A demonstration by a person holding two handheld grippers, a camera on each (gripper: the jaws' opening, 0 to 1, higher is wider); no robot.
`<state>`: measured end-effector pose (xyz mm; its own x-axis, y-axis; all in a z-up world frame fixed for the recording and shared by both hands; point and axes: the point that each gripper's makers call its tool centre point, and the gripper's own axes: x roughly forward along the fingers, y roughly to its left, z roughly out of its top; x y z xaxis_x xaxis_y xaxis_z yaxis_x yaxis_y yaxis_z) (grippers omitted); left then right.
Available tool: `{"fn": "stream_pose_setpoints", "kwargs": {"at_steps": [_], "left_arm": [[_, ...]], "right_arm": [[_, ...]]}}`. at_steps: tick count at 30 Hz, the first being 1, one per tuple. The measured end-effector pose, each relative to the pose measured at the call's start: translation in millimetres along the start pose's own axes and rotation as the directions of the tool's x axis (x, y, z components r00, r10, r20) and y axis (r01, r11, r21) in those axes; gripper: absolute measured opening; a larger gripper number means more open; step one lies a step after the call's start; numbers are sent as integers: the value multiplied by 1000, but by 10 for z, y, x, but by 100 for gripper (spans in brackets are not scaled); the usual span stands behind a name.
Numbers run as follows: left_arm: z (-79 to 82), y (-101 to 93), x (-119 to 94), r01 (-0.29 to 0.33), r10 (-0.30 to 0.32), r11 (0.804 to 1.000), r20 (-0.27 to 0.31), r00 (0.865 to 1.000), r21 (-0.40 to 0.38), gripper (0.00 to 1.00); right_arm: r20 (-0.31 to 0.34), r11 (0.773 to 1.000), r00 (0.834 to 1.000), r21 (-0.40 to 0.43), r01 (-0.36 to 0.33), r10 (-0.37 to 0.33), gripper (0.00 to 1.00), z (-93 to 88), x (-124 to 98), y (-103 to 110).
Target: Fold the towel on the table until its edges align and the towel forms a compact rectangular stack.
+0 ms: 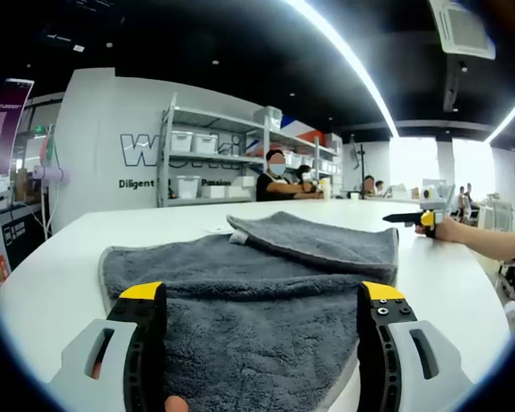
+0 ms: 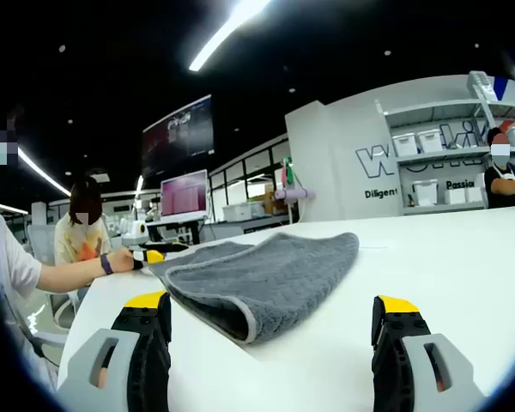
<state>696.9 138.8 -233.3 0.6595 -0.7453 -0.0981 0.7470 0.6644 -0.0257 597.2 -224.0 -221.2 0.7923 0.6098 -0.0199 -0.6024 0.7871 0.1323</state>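
One grey towel (image 1: 266, 292) is seen spread on the white table (image 1: 60, 257), its far right corner folded back over the top layer. The left gripper (image 1: 262, 343) is held wide open over the towel's near edge, nothing between the jaws. The right gripper (image 2: 270, 343) is likewise open and empty above bare table, just short of the towel's folded corner.

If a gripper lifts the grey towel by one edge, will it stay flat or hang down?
The towel would probably hang limp: it already lies folded over itself in soft layers. Its fluffy pile likely grips the jaws well. On the smooth white table it may slide when pushed.
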Motion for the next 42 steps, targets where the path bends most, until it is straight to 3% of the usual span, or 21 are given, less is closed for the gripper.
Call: {"fn": "stream_pose_setpoints", "kwargs": {"at_steps": [42], "left_arm": [[-37,-27,17,10,-9,1000,-27,1000,27,91]], "right_arm": [[-14,1000,1000,-9,-2,2,99,-24,3,13]]}}
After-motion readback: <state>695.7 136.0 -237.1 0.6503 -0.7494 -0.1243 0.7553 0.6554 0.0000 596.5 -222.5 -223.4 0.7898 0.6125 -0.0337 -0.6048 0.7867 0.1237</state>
